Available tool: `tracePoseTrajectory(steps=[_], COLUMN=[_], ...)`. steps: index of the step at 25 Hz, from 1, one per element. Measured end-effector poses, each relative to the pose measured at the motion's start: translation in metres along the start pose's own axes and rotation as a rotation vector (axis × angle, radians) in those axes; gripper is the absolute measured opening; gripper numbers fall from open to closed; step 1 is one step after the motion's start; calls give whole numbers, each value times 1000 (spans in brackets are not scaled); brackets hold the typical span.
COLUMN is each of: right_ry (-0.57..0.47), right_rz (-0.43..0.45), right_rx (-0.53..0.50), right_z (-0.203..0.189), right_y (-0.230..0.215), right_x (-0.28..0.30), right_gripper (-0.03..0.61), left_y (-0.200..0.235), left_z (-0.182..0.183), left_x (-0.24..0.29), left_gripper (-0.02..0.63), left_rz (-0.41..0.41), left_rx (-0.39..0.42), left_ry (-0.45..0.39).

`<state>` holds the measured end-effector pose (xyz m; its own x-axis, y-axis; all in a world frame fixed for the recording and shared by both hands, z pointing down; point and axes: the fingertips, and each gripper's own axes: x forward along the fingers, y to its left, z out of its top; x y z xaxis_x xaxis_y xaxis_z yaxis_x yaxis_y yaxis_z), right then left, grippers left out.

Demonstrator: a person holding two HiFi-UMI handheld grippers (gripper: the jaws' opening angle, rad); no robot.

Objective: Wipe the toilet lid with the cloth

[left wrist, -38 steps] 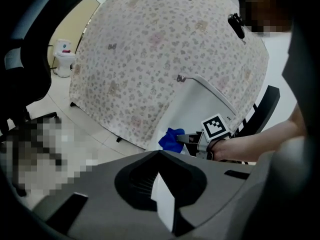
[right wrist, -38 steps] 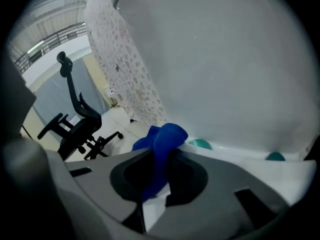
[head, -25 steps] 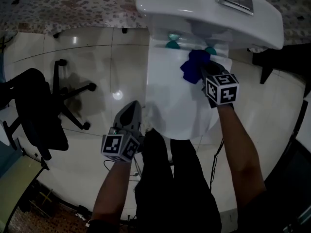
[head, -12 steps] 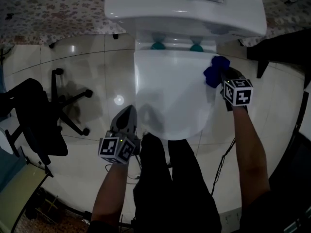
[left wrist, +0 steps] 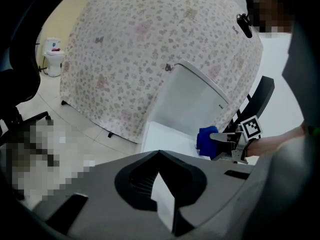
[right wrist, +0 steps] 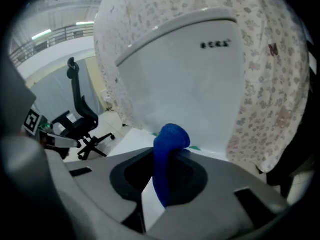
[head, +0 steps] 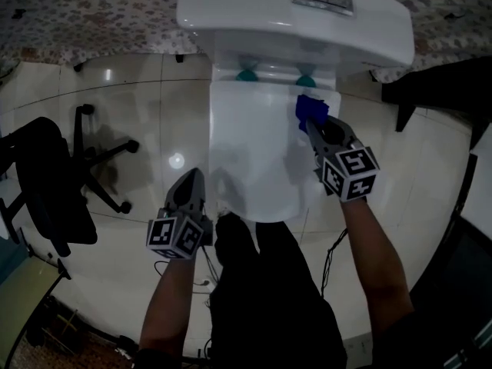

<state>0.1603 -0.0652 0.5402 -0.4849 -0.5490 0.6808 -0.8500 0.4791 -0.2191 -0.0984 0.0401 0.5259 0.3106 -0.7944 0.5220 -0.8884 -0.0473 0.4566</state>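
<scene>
The right gripper (head: 314, 126) has its jaws clamped on the blue cloth (head: 310, 109), which bunches out past the tips and presses on the far right corner of the lid (head: 250, 156), just beside the right teal hinge cap (head: 306, 81) and close to the lid's right edge. The cistern (head: 292, 21) overhangs just beyond it. Bare white lid spreads left and near from the cloth to the rounded near edge. The left gripper (head: 191, 184) has its jaws closed on nothing and hangs over the floor (head: 146, 98), just beside the lid's near left edge and not touching it. Open tile lies between the toilet and a black chair (head: 50, 183) well to the left.
</scene>
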Motion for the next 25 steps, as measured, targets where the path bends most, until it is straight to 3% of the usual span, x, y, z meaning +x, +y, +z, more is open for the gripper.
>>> tracePoseTrajectory(steps=[6, 11, 15, 19, 25], right_ry=[-32, 32, 159, 232, 264], right_rz=[246, 322, 272, 152, 95], right_rx=[19, 150, 232, 106, 17], right_z=[19, 2, -39, -66, -85], right_y=[136, 197, 207, 179, 134], right_x=[34, 84, 120, 125, 104], right_gripper=[52, 52, 52, 52, 52], left_y=[11, 29, 41, 40, 29], left_z=[7, 6, -5, -15, -23], left_x=[-15, -28, -31, -29, -18], left_gripper=[-8, -8, -8, -8, -8], left_rz=[3, 37, 59, 52, 32], left_rx=[-38, -90, -111, -113, -89], left_ry=[-21, -39, -16, 3, 26])
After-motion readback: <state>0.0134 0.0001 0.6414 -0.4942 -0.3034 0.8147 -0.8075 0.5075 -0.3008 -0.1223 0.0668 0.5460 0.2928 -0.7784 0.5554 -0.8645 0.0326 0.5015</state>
